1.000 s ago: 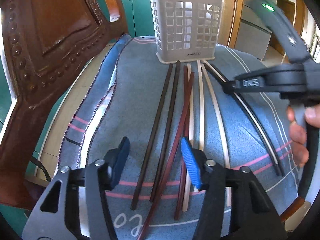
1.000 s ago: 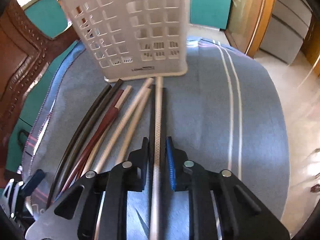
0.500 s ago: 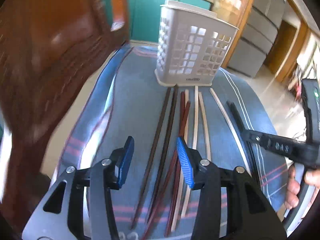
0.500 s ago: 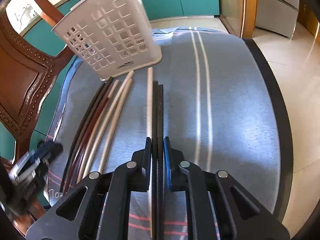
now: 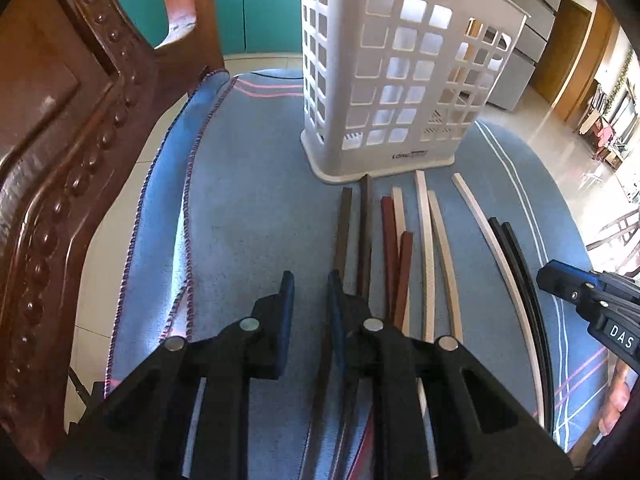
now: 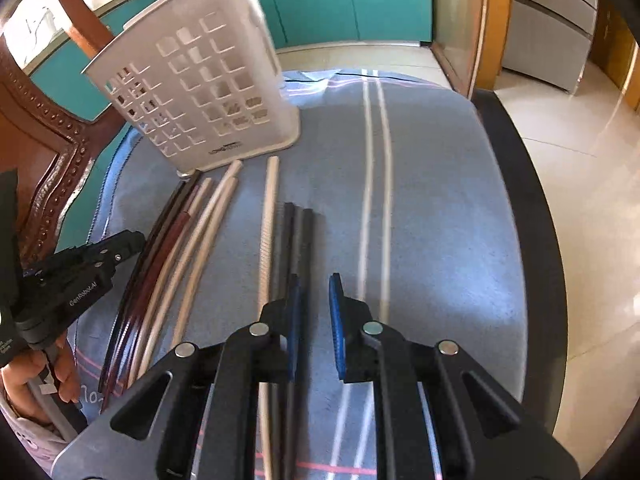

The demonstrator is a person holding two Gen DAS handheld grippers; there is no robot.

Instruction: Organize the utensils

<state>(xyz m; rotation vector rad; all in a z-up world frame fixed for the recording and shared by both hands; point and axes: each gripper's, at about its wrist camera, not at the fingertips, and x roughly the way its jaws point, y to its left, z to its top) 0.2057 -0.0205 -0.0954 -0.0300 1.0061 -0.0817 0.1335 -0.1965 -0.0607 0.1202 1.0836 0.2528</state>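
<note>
Right up front in the left wrist view, the left gripper has just been squeezed down from wide to a narrow slot. Nothing is caught in it, though: only blue cloth is seen between the pads. The dark brown chopsticks that sat between the jaws a moment ago now run under the right-hand finger. So that squeeze looks like a miss, and a re-aim is probably needed.

Same story on the other side. The right gripper is left with a thin gap and nothing in it. The black chopsticks that were lined up between its pads half a second ago are now found just left of its left finger, flat on the cloth.

No utensil has been lifted yet, tbh. The whole row, red and pale ones included, is still laid out pointing at the white basket, which stands upright at the far end, empty as far as can be seen.

Writing: "DAS" can be read on the right gripper's body, "GenRobot.AI" on the left one's. The basket's base label starts "LON", the rest is too blurred.
</note>
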